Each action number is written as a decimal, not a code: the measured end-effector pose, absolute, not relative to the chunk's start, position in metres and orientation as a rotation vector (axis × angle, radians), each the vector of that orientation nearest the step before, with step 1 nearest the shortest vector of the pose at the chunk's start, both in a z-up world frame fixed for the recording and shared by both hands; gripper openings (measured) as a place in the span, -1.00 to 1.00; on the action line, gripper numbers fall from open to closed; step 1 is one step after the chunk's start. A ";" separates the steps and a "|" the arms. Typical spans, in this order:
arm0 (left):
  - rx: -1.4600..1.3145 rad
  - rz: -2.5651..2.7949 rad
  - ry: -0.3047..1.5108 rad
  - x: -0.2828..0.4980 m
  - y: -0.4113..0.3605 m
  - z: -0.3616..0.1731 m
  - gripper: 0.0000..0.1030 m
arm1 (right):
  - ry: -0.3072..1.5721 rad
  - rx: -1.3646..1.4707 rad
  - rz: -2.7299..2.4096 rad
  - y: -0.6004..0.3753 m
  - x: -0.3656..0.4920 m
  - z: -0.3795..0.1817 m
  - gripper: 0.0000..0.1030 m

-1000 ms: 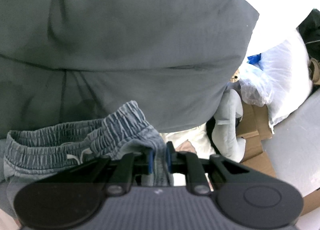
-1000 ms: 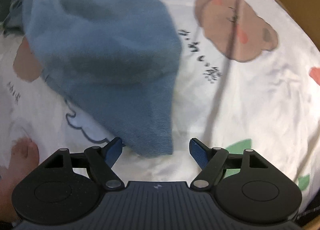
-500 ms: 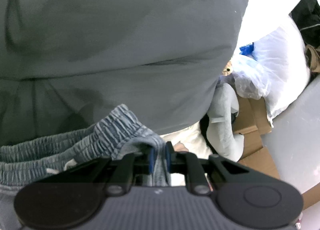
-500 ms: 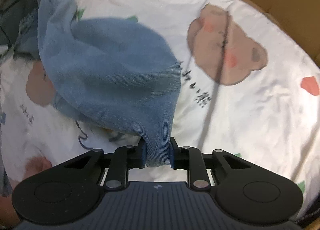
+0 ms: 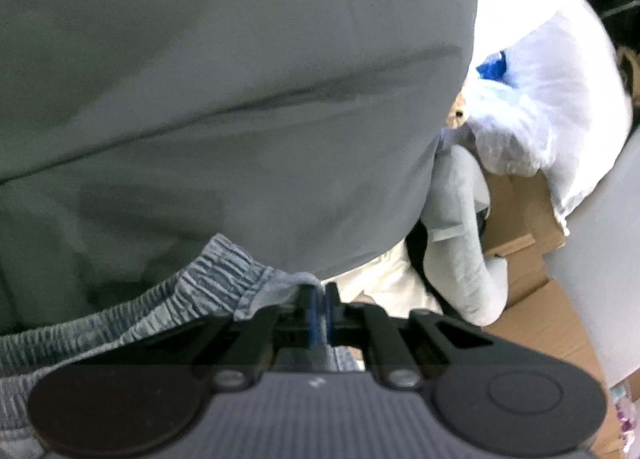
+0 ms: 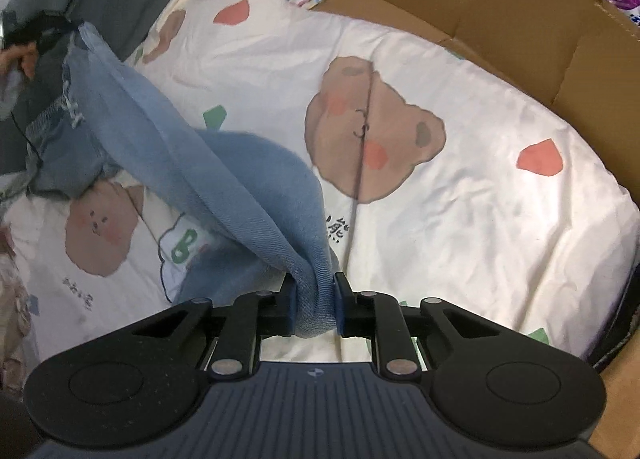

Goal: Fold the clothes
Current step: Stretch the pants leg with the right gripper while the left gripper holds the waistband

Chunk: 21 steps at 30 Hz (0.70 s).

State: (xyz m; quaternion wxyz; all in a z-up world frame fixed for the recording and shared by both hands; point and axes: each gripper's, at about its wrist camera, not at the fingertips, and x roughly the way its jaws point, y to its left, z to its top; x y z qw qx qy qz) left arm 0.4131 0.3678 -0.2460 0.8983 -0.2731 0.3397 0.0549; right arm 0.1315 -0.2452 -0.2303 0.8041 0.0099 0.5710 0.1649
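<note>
Bear-print bed sheet [image 6: 460, 219] — blue trousers [image 6: 224, 187] lifted off it.
Right hand-held gripper [image 6: 314, 309], jaws just closing, clenches the hem; left hand-held gripper [image 5: 319, 309] pinches the waistband [image 5: 208, 279] — next, likely bring the ends together.

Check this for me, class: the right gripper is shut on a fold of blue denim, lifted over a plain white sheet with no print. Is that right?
Not quite. The right gripper is shut on the blue denim, but the sheet under it is not plain: it is printed with brown bears and red hearts. The right wrist view shows this.
</note>
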 end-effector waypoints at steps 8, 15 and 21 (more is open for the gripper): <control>-0.567 0.150 0.722 0.441 0.356 -0.265 -0.91 | 1.237 -0.008 0.328 -0.254 0.174 -0.224 -0.68; -0.575 0.171 0.718 0.453 0.350 -0.284 -0.91 | 1.289 -0.076 0.296 -0.268 0.244 -0.258 -0.71; -0.572 0.162 0.765 0.464 0.348 -0.289 -0.83 | 1.311 -0.176 0.264 -0.262 0.300 -0.283 -0.71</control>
